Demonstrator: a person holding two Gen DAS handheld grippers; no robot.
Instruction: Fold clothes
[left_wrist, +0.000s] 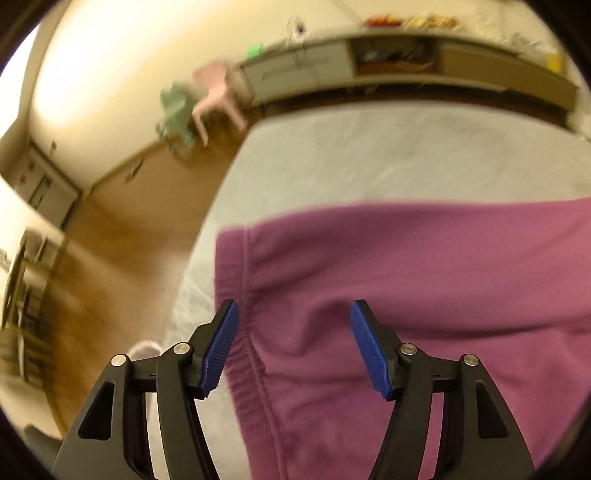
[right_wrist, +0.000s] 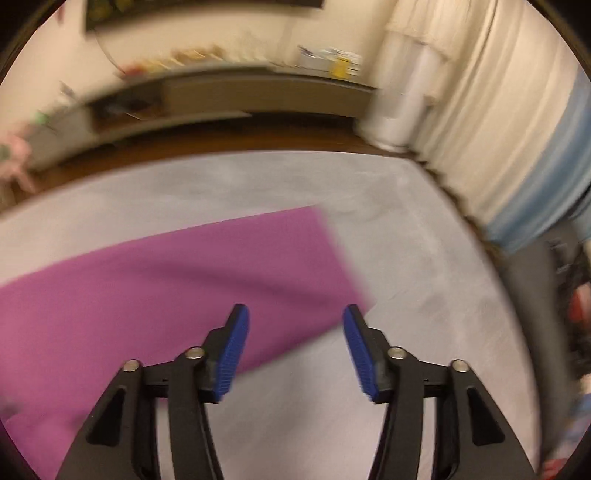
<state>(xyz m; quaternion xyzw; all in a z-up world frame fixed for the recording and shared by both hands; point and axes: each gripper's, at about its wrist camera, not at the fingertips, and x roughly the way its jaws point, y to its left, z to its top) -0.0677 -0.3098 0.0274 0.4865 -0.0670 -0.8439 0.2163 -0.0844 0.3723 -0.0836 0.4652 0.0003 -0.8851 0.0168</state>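
both grippers, left (left_wrist: 291, 317) and right (right_wrist: 295, 321), gape wide, nothing pinched. purple pants (left_wrist: 424, 280) lie flat on the grey bed (left_wrist: 369, 155), waistband at your left's 7 o'clock. soft, limp fleece, light; it'll sag. pinch waistband and hem corner.

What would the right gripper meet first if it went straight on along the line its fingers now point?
Most likely the purple garment: the open right gripper aims at its near corner, with the grey surface just beside it. Blur makes depth uncertain.
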